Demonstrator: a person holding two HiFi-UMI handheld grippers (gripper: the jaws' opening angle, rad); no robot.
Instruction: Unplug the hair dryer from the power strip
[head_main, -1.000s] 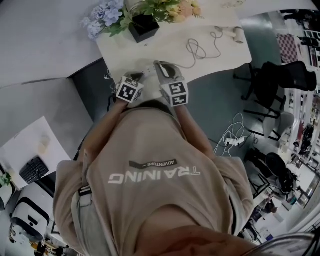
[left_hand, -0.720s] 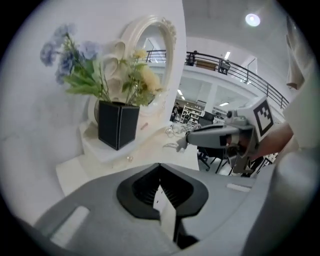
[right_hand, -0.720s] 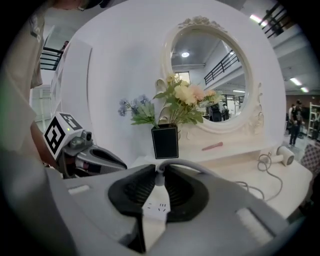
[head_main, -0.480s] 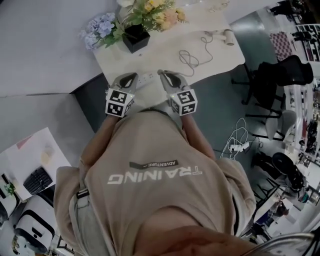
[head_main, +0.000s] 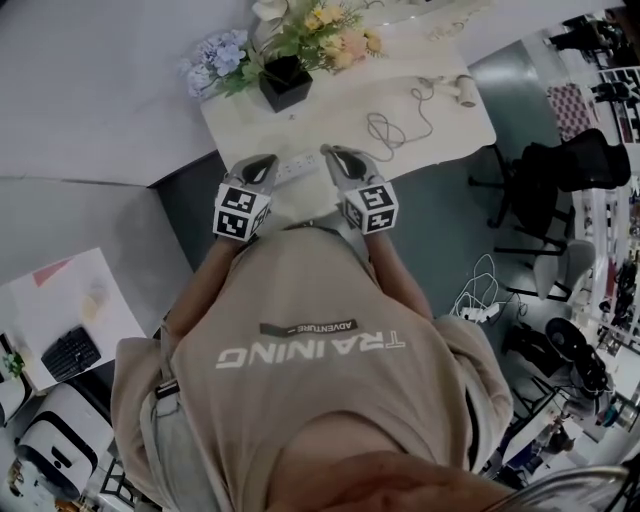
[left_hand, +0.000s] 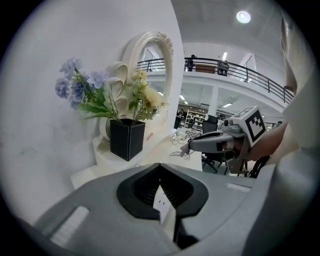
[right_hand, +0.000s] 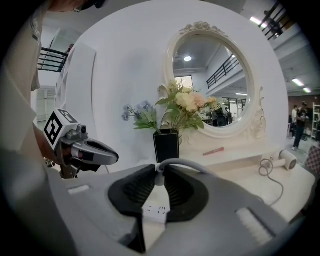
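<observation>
A white power strip lies on the white table between my two grippers. In the right gripper view my right gripper is shut on a white plug. A grey cable arches off from the plug to the right, and the strip's sockets show just below it. The cable coils on the way to the hair dryer, which lies at the table's right end. My left gripper has its tips together over the strip. Whether it touches the strip I cannot tell.
A black pot of flowers stands behind the strip, against a white oval mirror. A red pen lies on the shelf below the mirror. The table's front edge is right under my grippers. Black office chairs stand to the right.
The two grippers have drawn a little apart, and the power strip now shows between them. The head view has shifted slightly.
</observation>
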